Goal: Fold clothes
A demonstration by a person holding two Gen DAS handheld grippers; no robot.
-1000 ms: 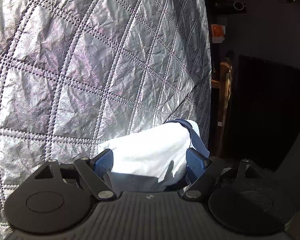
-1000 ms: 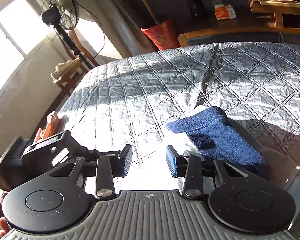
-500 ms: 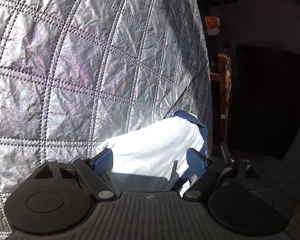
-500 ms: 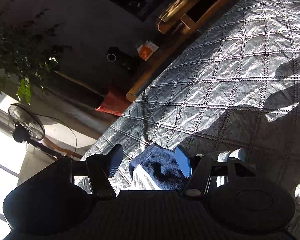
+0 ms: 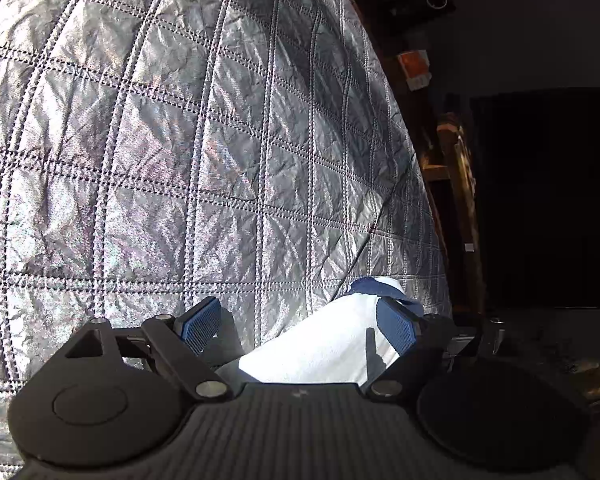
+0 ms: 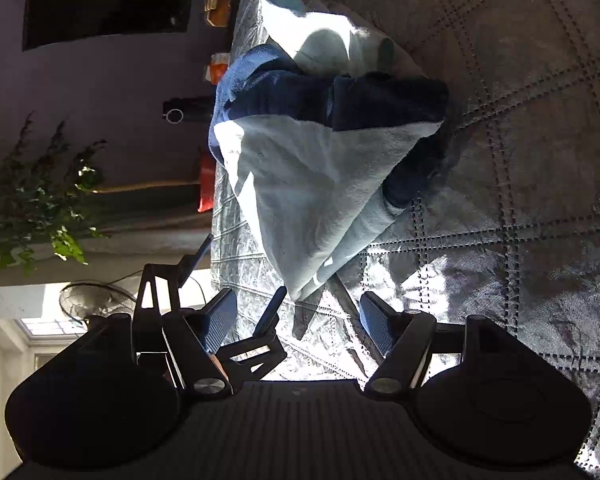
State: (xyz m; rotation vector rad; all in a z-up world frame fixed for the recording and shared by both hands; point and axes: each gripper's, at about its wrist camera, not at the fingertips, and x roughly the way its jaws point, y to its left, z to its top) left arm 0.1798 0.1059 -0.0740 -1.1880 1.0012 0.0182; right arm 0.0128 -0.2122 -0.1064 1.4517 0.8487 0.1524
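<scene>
A folded white garment with navy trim (image 5: 328,344) lies on the silver quilted bedcover (image 5: 180,140) near its right edge. My left gripper (image 5: 300,326) is open, and the garment sits between its blue pads, close to the right pad (image 5: 396,326) without being clamped. In the right wrist view, which is rolled sideways, the same white and navy bundle (image 6: 312,184) rests on the quilt (image 6: 520,160). My right gripper (image 6: 298,322) is open just short of the bundle's lower tip and holds nothing. The left gripper's black fingers (image 6: 274,308) show beside that tip.
Beyond the bed's edge stand wooden furniture (image 5: 456,168), a dark screen (image 5: 540,200) and an orange box (image 5: 414,64). The right wrist view shows a standing fan (image 6: 88,300), a leafy plant (image 6: 40,200) and a red pot (image 6: 206,184).
My left gripper's jaws spread wider and the garment now sits off toward the right pad. My right gripper rolled sideways, drew back from the navy part and opened wider.
</scene>
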